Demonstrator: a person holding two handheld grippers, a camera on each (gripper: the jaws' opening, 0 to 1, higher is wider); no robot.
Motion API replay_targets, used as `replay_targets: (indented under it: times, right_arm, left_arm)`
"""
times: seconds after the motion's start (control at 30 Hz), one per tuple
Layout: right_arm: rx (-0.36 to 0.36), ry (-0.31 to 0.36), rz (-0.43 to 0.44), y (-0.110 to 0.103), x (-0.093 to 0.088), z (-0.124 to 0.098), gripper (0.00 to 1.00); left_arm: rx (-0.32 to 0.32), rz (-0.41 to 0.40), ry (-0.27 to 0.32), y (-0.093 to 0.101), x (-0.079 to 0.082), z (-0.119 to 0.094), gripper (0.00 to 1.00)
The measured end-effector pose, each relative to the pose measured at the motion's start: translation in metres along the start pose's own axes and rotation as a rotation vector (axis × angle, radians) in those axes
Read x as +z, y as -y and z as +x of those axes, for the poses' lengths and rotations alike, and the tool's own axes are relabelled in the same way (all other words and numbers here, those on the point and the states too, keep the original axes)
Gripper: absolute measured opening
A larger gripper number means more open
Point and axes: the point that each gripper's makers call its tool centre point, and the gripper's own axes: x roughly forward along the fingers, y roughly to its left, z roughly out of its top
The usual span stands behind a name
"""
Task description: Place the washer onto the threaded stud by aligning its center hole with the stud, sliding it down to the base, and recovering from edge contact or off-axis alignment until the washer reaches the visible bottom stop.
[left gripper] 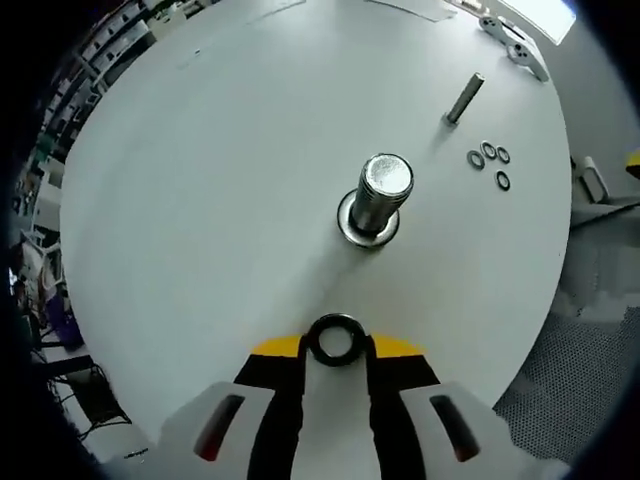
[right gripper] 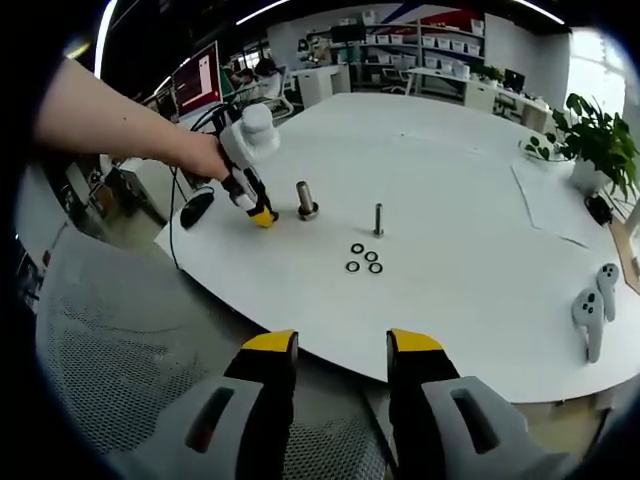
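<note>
Your left claw (left gripper: 338,345) is clamped on the washer (left gripper: 337,340), pinched between its yellow-tipped jaws above the white desk (left gripper: 200,200). The threaded stud (left gripper: 380,195) stands upright just ahead of that claw, slightly to its right, not touching the washer. Farther ahead and to the right lie four spare washers (left gripper: 489,160) and a thinner bolt (left gripper: 464,98). Your right claw (right gripper: 340,345) hangs with jaws apart and nothing between them, off the desk's near edge, well apart from the stud ahead of it and to its left.
</note>
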Motion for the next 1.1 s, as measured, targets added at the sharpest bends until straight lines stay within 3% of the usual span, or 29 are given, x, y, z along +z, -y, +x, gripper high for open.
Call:
replay_targets:
  times: [0.03, 0.1, 0.43, 0.6, 0.7, 0.77, 0.93, 1.1]
  right_arm:
    - [0.001, -0.001, 0.000, 0.000, 0.000, 0.000, 0.38]
    - [0.000, -0.003, -0.001, 0.000, 0.000, 0.000, 0.38]
    - [0.001, -0.004, -0.001, 0.000, -0.001, 0.000, 0.38]
    - [0.002, -0.004, -0.002, 0.000, -0.001, 0.001, 0.38]
    - [0.001, -0.002, -0.002, 0.000, 0.000, 0.000, 0.38]
    - [0.003, -0.002, -0.002, -0.001, 0.000, 0.000, 0.38]
    - [0.003, 0.000, -0.003, 0.000, 0.000, 0.000, 0.38]
    - [0.005, 0.000, -0.004, -0.001, 0.000, 0.000, 0.37]
  left_arm:
    - [0.004, -0.034, 0.008, 0.000, 0.000, -0.001, 0.24]
    - [0.027, 0.064, -0.001, -0.002, 0.001, 0.000, 0.23]
    - [0.030, 0.003, -0.004, 0.001, 0.000, 0.000, 0.20]
    - [0.031, 0.058, -0.021, 0.003, -0.001, 0.001, 0.20]
    - [0.009, 0.181, -0.094, 0.006, -0.007, 0.000, 0.20]
    - [0.015, 0.214, -0.110, 0.009, -0.007, -0.001, 0.21]
    - [0.022, 0.216, -0.110, 0.008, -0.006, 0.001, 0.22]
    - [0.007, 0.228, -0.073, 0.007, -0.008, 0.000, 0.22]
